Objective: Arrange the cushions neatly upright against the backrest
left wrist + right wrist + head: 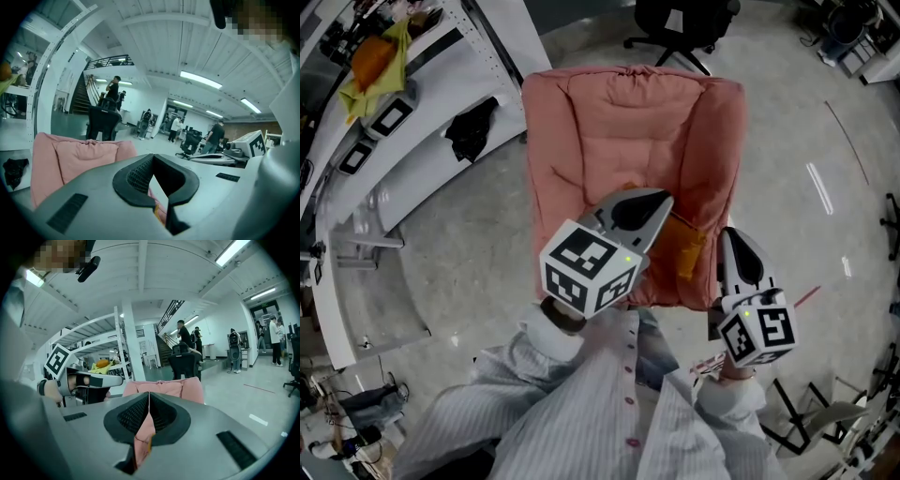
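Note:
A pink padded armchair point(628, 122) stands ahead of me on the grey floor, its backrest on the far side. An orange cushion point(686, 247) lies on the seat near the right arm, partly hidden under my left gripper point(656, 208). That gripper hovers over the seat front with its jaws shut and nothing between them point(152, 158). My right gripper point(733, 240) is beside the chair's right arm, also shut and holding nothing point(149, 395). Pink fabric and a sliver of orange show through the gap below each gripper's closed tips. The chair point(164, 386) sits just beyond both.
White shelving point(412, 112) runs along the left, carrying a yellow cloth point(380, 66) and a black cloth point(472, 129). A black office chair point(680, 23) stands behind the armchair. Several people point(112, 89) stand far off in the hall. Metal frames point(806, 422) lie at lower right.

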A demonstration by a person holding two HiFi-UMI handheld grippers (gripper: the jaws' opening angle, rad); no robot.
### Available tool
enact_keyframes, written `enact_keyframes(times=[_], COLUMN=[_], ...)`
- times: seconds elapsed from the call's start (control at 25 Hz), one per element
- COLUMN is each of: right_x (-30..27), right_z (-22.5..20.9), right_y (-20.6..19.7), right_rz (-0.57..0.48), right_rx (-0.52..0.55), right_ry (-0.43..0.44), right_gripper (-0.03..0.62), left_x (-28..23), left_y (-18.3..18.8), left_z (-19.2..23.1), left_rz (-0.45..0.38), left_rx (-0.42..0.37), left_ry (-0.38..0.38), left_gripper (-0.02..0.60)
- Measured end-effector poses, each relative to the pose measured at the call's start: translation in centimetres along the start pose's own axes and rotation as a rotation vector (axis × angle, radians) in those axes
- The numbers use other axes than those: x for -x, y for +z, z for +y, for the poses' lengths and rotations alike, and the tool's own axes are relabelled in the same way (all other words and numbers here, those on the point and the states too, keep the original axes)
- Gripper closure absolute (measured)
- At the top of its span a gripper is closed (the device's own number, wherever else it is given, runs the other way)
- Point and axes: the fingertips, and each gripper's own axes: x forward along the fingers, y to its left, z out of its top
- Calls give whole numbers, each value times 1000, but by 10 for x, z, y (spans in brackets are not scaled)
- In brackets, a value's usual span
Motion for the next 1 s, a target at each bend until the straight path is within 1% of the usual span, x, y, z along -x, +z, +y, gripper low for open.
enact_keyframes(times=[0.24,0.36,0.48,0.6,0.72,0.84,0.92,1.0], right_x=[-17,-26,-41,-51,-57,-66,-72,-76], right_z=[-20,-26,-30,-33,-48,-62,-69,-76], right_y=[-25,-46,-65,-92,-123,-145,-159,-174], right_rz=[69,116,139,167,190,209,221,235], right_rx=[-14,-27,-40,-53,-76,-99,-114,-129], right_ry=[-46,-63,-79,-107,-142,-164,-176,-196], right_gripper=[579,579,579,579,577,573,561,532], left_x=[-22,-29,-38,-45,-62,-76,-82,-89], left_y=[-26,-49,-73,-104,-140,-165,-180,-196], left_z=[21,34,56,75,88,105,119,133], left_rz=[64,113,144,175,196,210,215,222], left_rx=[24,40,59,98,144,172,187,201], left_ry=[-4,-2,8,33,62,88,109,133], left_gripper=[572,572,572,572,572,572,572,572])
